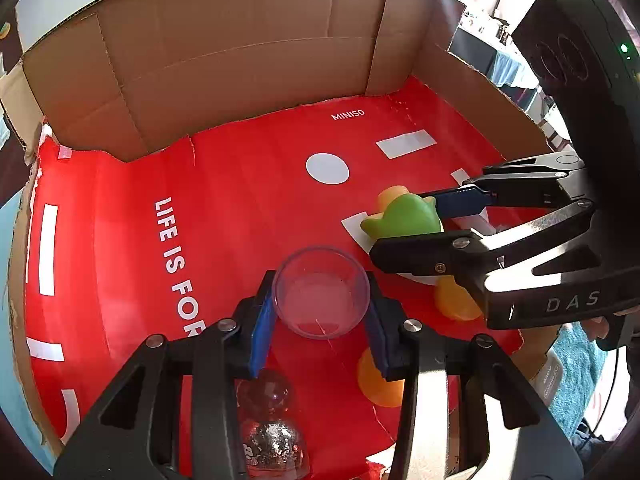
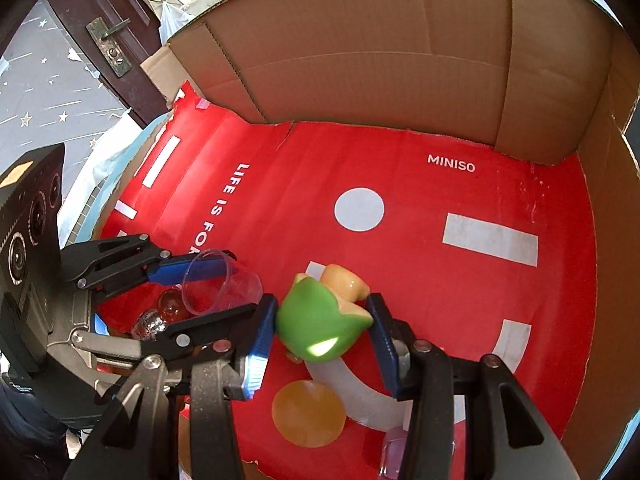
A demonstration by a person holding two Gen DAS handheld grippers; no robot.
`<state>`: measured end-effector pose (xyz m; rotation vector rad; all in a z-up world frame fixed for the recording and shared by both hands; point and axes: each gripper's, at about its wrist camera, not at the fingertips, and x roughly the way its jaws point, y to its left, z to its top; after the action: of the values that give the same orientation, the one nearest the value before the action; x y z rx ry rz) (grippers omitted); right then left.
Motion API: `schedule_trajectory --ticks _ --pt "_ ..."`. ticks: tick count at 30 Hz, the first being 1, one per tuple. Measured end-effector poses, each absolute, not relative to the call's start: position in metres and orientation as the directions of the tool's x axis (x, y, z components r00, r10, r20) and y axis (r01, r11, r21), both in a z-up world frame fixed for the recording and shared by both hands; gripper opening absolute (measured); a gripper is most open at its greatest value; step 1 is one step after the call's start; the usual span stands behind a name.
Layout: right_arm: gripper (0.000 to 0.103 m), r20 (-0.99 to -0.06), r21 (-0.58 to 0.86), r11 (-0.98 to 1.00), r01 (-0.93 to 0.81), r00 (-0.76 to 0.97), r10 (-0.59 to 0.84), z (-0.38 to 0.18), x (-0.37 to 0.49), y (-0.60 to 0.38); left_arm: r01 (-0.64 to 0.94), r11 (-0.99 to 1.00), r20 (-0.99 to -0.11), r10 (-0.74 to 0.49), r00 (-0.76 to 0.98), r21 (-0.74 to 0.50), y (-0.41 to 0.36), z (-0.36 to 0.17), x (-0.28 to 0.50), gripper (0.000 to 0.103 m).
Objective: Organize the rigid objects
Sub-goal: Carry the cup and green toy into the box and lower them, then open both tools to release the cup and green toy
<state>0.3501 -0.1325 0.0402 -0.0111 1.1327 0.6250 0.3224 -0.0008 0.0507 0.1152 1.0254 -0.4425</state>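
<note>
Left gripper [image 1: 320, 316] jaws clamp the clear plastic cup [image 1: 321, 292], right gripper [image 2: 324, 330] jaws pinch the green cup [image 2: 320, 322], so keep both squeezes steady and level.

Red printed box floor [image 2: 400, 152]: orange pieces [image 2: 308, 412], glittery clear figure [image 1: 274, 440] directly on it.

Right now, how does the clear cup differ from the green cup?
The clear plastic cup is see-through with a smooth round rim; the green cup is opaque with a scalloped, petal-like rim. The clear cup sits between the pads of the left tool, while the green cup is in the right tool. The clear cup looks empty; the green cup has a yellow-orange cup nested against it. Both are held tilted above the red box floor.
</note>
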Motion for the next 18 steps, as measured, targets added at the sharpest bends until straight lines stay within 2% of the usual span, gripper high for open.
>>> schedule_trajectory --ticks 8,13,18 --pt "0.049 -0.845 0.295 0.832 -0.471 0.278 0.457 0.0398 0.3495 -0.1338 0.416 0.903 -0.847 -0.301 0.438 -0.106 -0.0020 0.0508 0.3218 0.038" --pt "0.053 -0.840 0.300 0.830 -0.470 0.282 0.463 0.0395 0.3482 -0.1339 0.417 0.902 -0.845 -0.307 0.438 -0.112 -0.0007 0.0523 0.3207 0.039" --pt "0.054 -0.844 0.287 0.833 -0.473 0.286 0.453 0.0401 0.3487 -0.1320 0.411 0.905 -0.837 -0.306 0.453 -0.108 0.0005 0.0551 0.3191 0.051"
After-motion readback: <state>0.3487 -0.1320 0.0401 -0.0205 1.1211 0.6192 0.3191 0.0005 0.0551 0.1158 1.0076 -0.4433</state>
